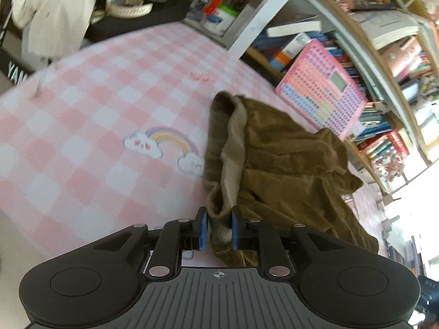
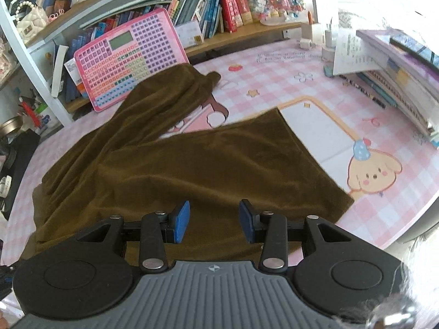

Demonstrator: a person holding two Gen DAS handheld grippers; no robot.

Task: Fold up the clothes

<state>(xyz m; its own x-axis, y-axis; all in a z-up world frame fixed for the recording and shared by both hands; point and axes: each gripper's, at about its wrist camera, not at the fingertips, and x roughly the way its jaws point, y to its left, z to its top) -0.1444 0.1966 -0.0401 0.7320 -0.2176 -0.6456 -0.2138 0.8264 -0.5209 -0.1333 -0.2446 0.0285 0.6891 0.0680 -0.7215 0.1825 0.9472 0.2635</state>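
An olive-brown pair of trousers [image 2: 175,159] lies on the pink checked table cover [image 2: 378,219], its two legs spread apart toward the far side. My left gripper [image 1: 218,229] is shut on the ribbed waistband of the trousers [image 1: 288,164] and holds that end lifted and bunched above the cover. My right gripper [image 2: 214,220] is open, hovering just above the near part of the trousers, its blue pads [image 2: 182,220] apart with nothing between them.
A pink keyboard toy [image 2: 129,57] leans against a bookshelf [image 2: 214,8] behind the table. A stack of books and papers [image 2: 389,63] sits at the right. A cream garment [image 1: 55,16] and a pen pot [image 1: 222,11] lie beyond the far left.
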